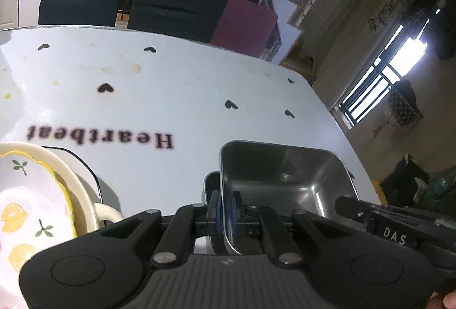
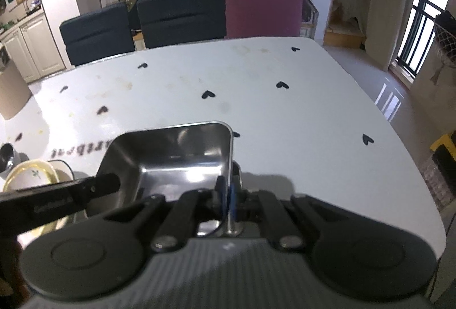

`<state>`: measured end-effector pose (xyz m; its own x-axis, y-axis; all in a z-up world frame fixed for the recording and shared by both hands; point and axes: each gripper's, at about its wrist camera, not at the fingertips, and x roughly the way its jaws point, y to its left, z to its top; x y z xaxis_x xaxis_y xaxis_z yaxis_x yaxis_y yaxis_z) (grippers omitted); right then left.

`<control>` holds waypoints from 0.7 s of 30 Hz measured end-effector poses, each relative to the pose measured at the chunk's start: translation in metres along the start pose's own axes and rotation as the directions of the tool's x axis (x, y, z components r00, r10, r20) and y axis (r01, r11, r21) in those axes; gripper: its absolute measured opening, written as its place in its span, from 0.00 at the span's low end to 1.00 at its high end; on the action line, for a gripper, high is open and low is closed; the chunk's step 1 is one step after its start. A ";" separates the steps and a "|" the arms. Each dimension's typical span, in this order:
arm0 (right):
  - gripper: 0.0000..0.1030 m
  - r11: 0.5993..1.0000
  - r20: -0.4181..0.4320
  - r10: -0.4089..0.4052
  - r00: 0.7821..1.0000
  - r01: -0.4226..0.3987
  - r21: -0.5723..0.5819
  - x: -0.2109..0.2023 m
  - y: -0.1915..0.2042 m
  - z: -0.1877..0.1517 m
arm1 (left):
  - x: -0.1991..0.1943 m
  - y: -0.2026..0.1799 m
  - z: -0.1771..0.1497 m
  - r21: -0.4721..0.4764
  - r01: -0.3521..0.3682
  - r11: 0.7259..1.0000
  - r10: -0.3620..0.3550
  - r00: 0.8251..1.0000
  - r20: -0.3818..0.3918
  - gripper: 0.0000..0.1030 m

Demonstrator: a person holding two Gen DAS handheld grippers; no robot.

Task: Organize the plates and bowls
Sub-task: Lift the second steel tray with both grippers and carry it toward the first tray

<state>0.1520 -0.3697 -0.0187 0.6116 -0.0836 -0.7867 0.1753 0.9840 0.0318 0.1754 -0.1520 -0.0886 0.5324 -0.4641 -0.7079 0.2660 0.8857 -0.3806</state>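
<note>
A square steel bowl (image 1: 285,180) is held between both grippers above the white table (image 1: 171,104). My left gripper (image 1: 225,209) is shut on its left wall, blue pads on either side of it. My right gripper (image 2: 226,195) is shut on the same steel bowl (image 2: 176,152) at its right wall. A second steel dish (image 1: 211,183) shows just behind and under it on the left. A cream bowl with a floral plate (image 1: 25,203) stacked in it sits at the left; the stack also shows in the right wrist view (image 2: 34,175).
The table (image 2: 285,115) is white with black hearts and the word "Heartbeat". Dark chairs (image 2: 182,18) and a maroon chair (image 2: 262,10) stand along its far edge. A small steel cup (image 2: 7,155) sits at far left. The table's right edge drops to the floor.
</note>
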 end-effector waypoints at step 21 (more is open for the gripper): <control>0.05 0.998 -0.069 -0.047 0.996 0.045 -0.043 0.040 0.032 0.012 | 0.028 0.000 -0.007 0.042 -0.042 0.998 0.045 0.996 -0.077 0.07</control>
<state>0.1919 -0.3433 -0.0417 0.5476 -0.1191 -0.8282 0.1694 0.9851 -0.0297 0.1846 -0.1654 -0.1127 0.4807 -0.4233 -0.7680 0.2772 0.9042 -0.3249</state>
